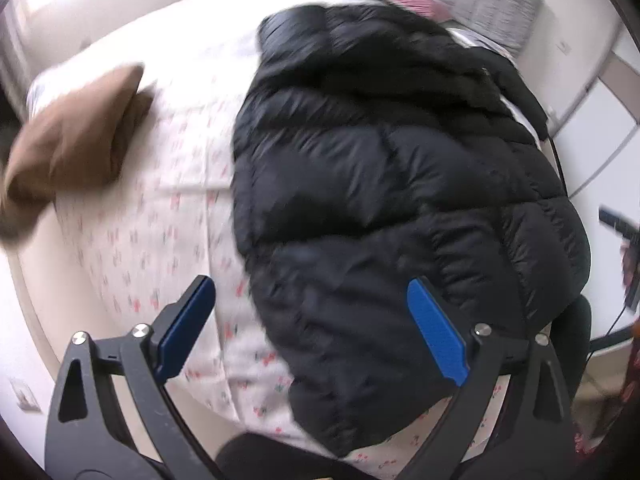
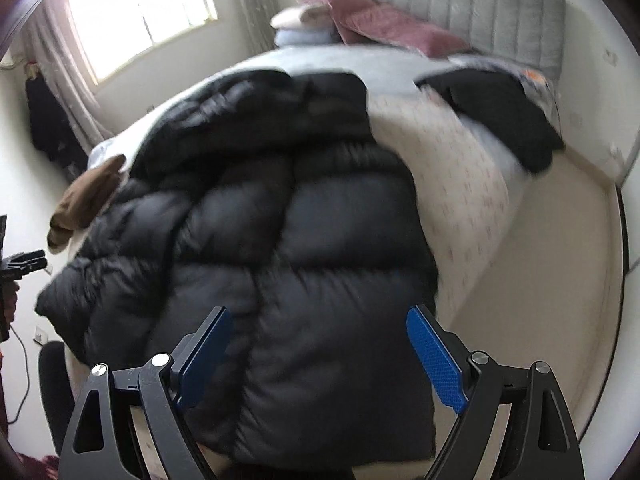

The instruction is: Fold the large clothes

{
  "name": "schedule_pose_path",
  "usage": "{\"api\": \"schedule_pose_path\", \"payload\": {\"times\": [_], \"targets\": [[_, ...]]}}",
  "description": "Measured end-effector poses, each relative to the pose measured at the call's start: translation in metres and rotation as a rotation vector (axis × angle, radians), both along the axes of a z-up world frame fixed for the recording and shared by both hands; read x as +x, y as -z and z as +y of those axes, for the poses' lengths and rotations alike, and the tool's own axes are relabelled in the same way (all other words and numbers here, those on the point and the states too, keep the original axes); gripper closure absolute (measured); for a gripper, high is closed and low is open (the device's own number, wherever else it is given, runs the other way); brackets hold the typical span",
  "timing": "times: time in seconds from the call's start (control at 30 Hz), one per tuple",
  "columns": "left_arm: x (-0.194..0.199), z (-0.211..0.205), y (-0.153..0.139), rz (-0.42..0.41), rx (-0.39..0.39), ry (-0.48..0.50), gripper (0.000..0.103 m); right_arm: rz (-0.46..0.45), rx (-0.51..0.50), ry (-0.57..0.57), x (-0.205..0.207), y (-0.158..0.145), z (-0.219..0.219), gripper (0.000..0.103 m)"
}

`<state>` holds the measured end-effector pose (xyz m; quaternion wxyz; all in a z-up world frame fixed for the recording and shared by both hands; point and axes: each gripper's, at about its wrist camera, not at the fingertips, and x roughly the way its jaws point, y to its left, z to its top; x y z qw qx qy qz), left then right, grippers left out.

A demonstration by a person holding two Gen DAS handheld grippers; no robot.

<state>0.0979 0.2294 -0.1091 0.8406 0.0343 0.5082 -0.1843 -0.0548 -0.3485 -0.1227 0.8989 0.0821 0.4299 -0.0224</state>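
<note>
Black puffer jacket (image 2: 280,220) lies lengthwise, near hem under both wide-open, empty grippers, left gripper (image 1: 312,324) and right gripper (image 2: 320,352).

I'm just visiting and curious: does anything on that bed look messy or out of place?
Yes. The black puffer jacket lies rumpled, with its lower end hanging over the edge of the bed. A brown garment sits crumpled at the bed's far corner, and another dark garment lies bunched near the headboard.
</note>
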Motion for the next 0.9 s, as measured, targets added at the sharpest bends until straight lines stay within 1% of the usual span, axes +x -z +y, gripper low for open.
{"api": "schedule_pose_path", "payload": {"times": [0.13, 0.2, 0.23, 0.3, 0.33, 0.37, 0.43, 0.47, 0.53, 0.57, 0.6, 0.67, 0.7, 0.73, 0.77, 0.83, 0.9], "targets": [[-0.001, 0.029, 0.04, 0.074, -0.067, -0.089, 0.006, 0.024, 0.07, 0.06, -0.017, 0.026, -0.014, 0.013], [-0.001, 0.038, 0.061, 0.144, -0.103, -0.109, 0.01, 0.032, 0.119, 0.085, -0.022, 0.038, -0.025, 0.013], [-0.002, 0.042, 0.072, 0.186, -0.122, -0.119, 0.014, 0.038, 0.137, 0.096, -0.024, 0.043, -0.03, 0.013], [-0.006, 0.048, 0.085, 0.232, -0.141, -0.12, 0.018, 0.064, 0.168, 0.132, -0.027, 0.055, -0.043, 0.013], [-0.01, 0.05, 0.088, 0.232, -0.128, -0.114, 0.019, 0.073, 0.173, 0.145, -0.029, 0.058, -0.046, 0.013], [-0.015, 0.051, 0.089, 0.222, -0.091, -0.105, 0.019, 0.082, 0.178, 0.163, -0.031, 0.062, -0.051, 0.013], [-0.022, 0.057, 0.09, 0.192, 0.012, -0.102, 0.019, 0.09, 0.193, 0.186, -0.037, 0.069, -0.06, 0.013], [-0.024, 0.061, 0.09, 0.188, 0.044, -0.106, 0.019, 0.091, 0.207, 0.198, -0.041, 0.072, -0.066, 0.013], [-0.027, 0.071, 0.089, 0.199, 0.089, -0.127, 0.02, 0.094, 0.225, 0.22, -0.045, 0.078, -0.073, 0.013], [-0.028, 0.077, 0.086, 0.198, 0.088, -0.137, 0.02, 0.094, 0.24, 0.234, -0.048, 0.081, -0.079, 0.013], [-0.029, 0.083, 0.08, 0.193, 0.06, -0.144, 0.02, 0.09, 0.254, 0.243, -0.05, 0.083, -0.083, 0.013], [-0.031, 0.092, 0.068, 0.173, -0.023, -0.161, 0.02, 0.08, 0.288, 0.255, -0.054, 0.087, -0.09, 0.013], [-0.033, 0.1, 0.057, 0.149, -0.124, -0.175, 0.02, 0.077, 0.3, 0.258, -0.054, 0.087, -0.093, 0.013], [-0.033, 0.104, 0.052, 0.138, -0.18, -0.182, 0.02, 0.075, 0.313, 0.257, -0.054, 0.088, -0.095, 0.013], [-0.033, 0.109, 0.046, 0.13, -0.255, -0.194, 0.018, 0.07, 0.335, 0.25, -0.053, 0.089, -0.098, 0.013], [-0.03, 0.11, 0.041, 0.14, -0.37, -0.199, 0.014, 0.07, 0.374, 0.236, -0.049, 0.092, -0.104, 0.013], [-0.023, 0.101, 0.044, 0.17, -0.416, -0.179, 0.013, 0.057, 0.443, 0.228, -0.045, 0.096, -0.11, 0.013]]}}
